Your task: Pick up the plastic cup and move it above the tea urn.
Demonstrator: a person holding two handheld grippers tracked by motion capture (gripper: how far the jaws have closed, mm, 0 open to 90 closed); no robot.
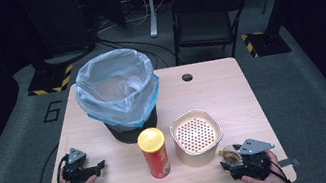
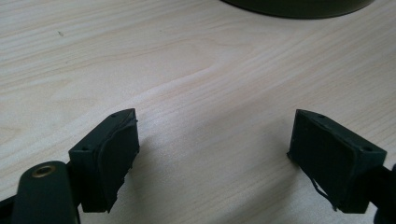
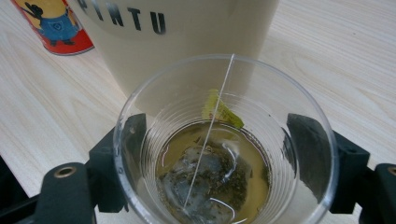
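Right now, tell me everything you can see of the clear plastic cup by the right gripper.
The clear plastic cup is see-through, thin-walled and ribbed. It stands upright on the wooden table, close to the cream canister. It holds a little yellow-brown tea with a soaked tea bag at the bottom, whose white string runs up over the rim. The right gripper has one black jaw on each side of the cup's wall; whether they press it is unclear.
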